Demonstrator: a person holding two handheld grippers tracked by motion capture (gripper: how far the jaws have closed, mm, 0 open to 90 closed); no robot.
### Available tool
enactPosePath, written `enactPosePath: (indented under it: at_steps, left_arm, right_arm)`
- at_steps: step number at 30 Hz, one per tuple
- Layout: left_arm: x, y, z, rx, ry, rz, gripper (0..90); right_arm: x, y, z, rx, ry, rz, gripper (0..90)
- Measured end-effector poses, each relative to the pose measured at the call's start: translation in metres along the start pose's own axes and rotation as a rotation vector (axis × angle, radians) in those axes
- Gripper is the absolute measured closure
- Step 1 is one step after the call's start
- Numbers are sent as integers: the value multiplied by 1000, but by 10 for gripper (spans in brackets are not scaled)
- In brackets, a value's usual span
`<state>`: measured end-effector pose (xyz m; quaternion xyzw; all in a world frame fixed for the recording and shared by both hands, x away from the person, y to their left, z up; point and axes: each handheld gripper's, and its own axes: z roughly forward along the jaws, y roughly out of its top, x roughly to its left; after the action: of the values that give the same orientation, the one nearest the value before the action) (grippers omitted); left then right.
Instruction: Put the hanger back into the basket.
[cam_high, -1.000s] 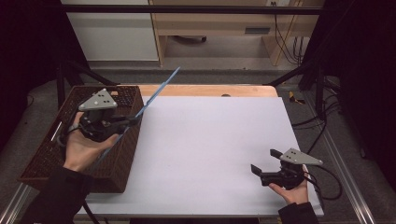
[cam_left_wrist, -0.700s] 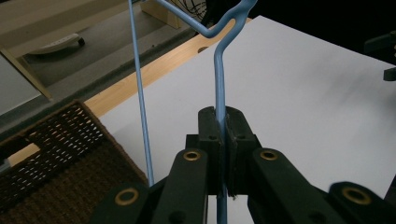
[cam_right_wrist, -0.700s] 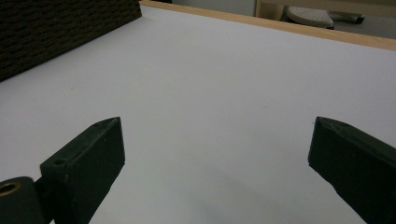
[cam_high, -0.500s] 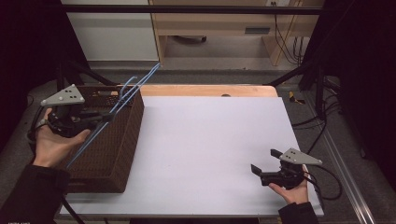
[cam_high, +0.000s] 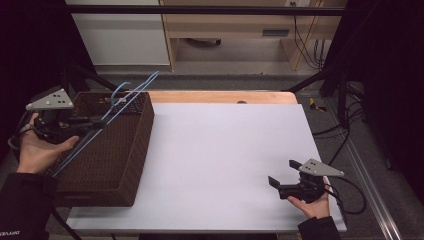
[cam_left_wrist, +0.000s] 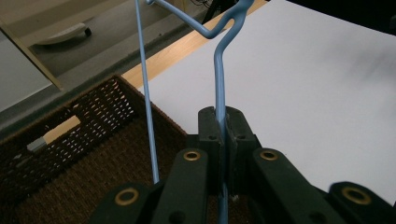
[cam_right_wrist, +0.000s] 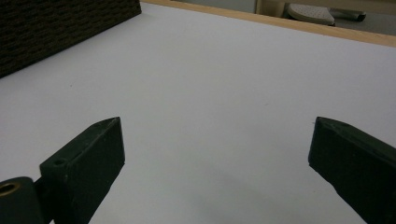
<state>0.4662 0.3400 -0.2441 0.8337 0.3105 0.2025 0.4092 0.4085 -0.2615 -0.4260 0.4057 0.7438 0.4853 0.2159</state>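
the left hand-held gripper (cam_high: 92, 122), at the left edge of the high view, is clenching a light blue wire hanger (cam_high: 117, 105) by one of its thin rods. in the left gripper view the jaws are pressing together on that rod (cam_left_wrist: 219, 88), with the hanger's bent neck rising toward the top of the frame and a second rod running up the left. the hanger is hanging in the air over the dark woven basket (cam_high: 132, 150) at the left of the frame, slanting from lower left up toward the basket's far corner, with its hook end poking past the rim.

i judge the step in hand to be lifting the hanger out of the basket. the next move seems to call for carrying it rightward over the white tabletop (cam_high: 225, 150) while keeping the long rods clear of the basket wall.

the right hand-held gripper (cam_high: 280, 182) is resting at the lower right of the frame with its jaws spread wide apart, grasping nothing, on the bare tabletop.
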Motion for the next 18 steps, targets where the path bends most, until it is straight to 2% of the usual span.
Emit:
enactPosePath:
  at_steps: [10,18]
  left_arm:
    - [26,-29,1,34,1,-25,868]
    - [40,-53,4,67,9,-55,868]
  right_arm:
    - [1,0,1,6,-2,1,39]
    - [1,-1,1,6,-1,0,39]
